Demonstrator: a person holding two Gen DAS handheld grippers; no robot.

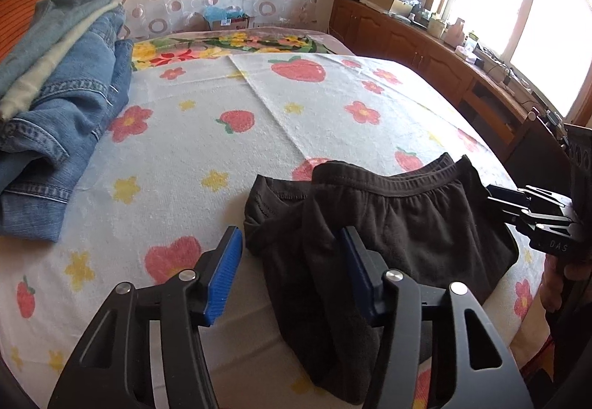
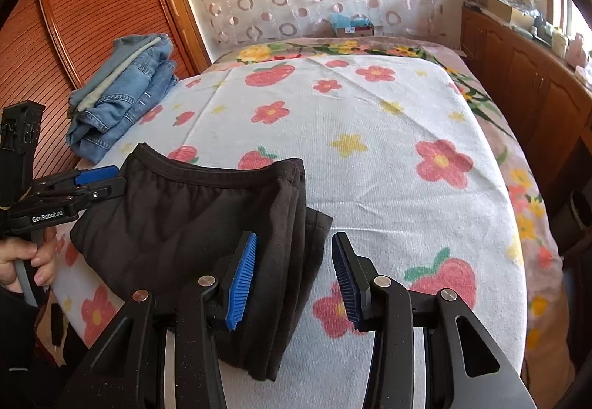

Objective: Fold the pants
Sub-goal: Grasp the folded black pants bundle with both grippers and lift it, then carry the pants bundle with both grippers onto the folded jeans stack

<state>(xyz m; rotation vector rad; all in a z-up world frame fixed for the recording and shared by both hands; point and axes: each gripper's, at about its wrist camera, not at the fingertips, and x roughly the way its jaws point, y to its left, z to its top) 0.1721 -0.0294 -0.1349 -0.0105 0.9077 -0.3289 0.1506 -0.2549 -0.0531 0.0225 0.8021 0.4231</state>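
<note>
1. The black pants [image 2: 192, 220] lie folded in a bundle on the bed's flowered cover [image 2: 370, 135], near its front edge.
2. The left hand-held gripper [image 1: 292, 268] is released, jaws apart over the bundle's left end.
3. The right hand-held gripper [image 2: 292, 272] is released, astride the bundle's right edge.
4. Folded jeans [image 1: 63, 120] are stacked well apart at the bed's far left.

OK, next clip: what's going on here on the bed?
A person with a handheld gripper in each hand is folding black pants on a bed covered by a strawberry-and-flower towel. The pants already lie folded into a compact bundle near the bed's front edge. The left gripper and the right gripper both stand open at opposite ends of the bundle, neither pinching the cloth. A stack of folded jeans sits at the far left of the bed.
</note>
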